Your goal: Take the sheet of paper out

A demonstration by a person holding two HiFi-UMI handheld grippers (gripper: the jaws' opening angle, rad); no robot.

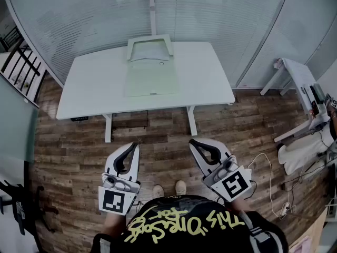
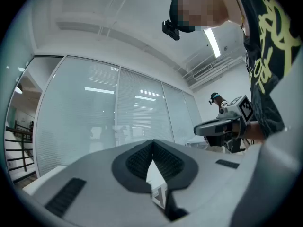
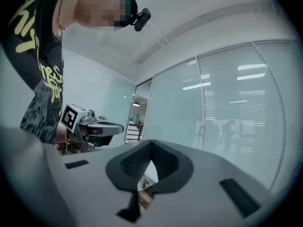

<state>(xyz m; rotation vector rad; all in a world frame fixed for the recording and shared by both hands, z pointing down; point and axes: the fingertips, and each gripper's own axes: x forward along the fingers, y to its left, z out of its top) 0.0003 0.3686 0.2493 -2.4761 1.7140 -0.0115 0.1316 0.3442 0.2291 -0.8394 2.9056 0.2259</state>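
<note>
The left hand-held gripper [image 1: 134, 147] and right hand-held gripper [image 1: 195, 143] are both clenched on nothing, near the person. On the far bench [image 1: 95, 86] lies a pale green folder [image 1: 151, 79].

Counted one white table [image 1: 95, 96], bearing one pale green folder [image 1: 152, 80] and one white tray [image 1: 150, 42]. Counted two grippers, left gripper [image 1: 134, 146] and right gripper [image 1: 194, 142], and two marker cubes [image 1: 114, 200]. Saw one person [image 1: 184, 225], two shoes [image 1: 158, 190] and one side stand [image 1: 297, 75].
</note>
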